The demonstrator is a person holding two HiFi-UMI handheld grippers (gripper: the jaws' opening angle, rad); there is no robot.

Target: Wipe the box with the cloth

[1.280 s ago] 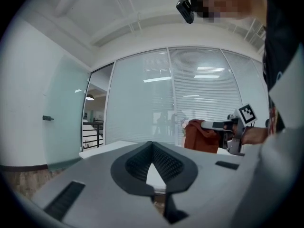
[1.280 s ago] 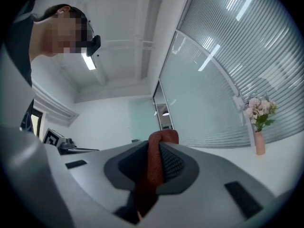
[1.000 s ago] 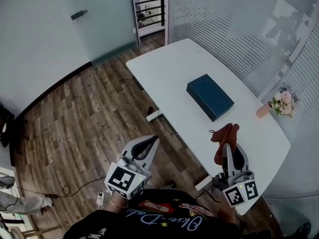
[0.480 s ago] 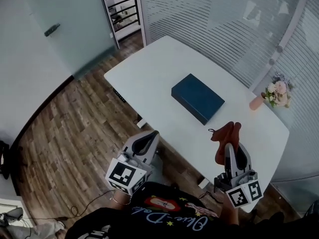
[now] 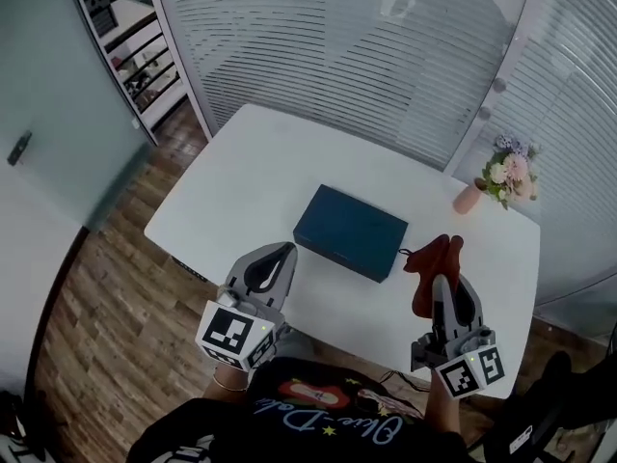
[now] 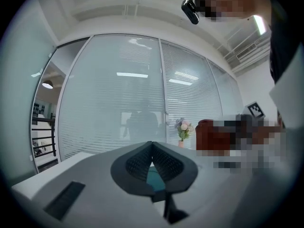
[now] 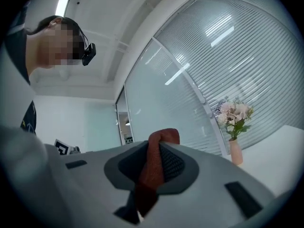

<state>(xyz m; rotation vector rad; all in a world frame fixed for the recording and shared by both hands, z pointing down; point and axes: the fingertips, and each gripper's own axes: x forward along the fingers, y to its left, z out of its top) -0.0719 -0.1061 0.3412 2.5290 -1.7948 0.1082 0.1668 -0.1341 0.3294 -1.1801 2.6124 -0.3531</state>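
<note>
Clearly the soft thing here is the rust-red cloth [image 5: 432, 261]. It is pinched in the right claw [image 5: 443, 285], whose jaws are closed on it, with a crumpled bunch standing past the tips and a darker tail hanging down behind them. It looks light and limp, so it will likely fold under pressure rather than push back. The free bunch beyond the tips is the part to lay flat on the surface.

The dark teal flat rectangular box [image 5: 349, 231] lies on the white worktop [image 5: 260, 177], ahead of both claws and roughly between their lines of reach. Its near right corner is close to the cloth's top end but apart from it. The box looks stiff and probably light, and on this smooth worktop it may slide under a wiping stroke. A steadying press on its near left edge would likely help.

The left claw [image 5: 282, 251] is closed with nothing in it. Its tips meet, and only a sliver of teal shows through the gap lower down. Both claws are held low and close to the person's chest, pointing forward and tilted upward, with their marker cubes nearest the body. A small pink vase of flowers [image 5: 469, 198] stands beyond the right claw, past the box's right end.
</note>
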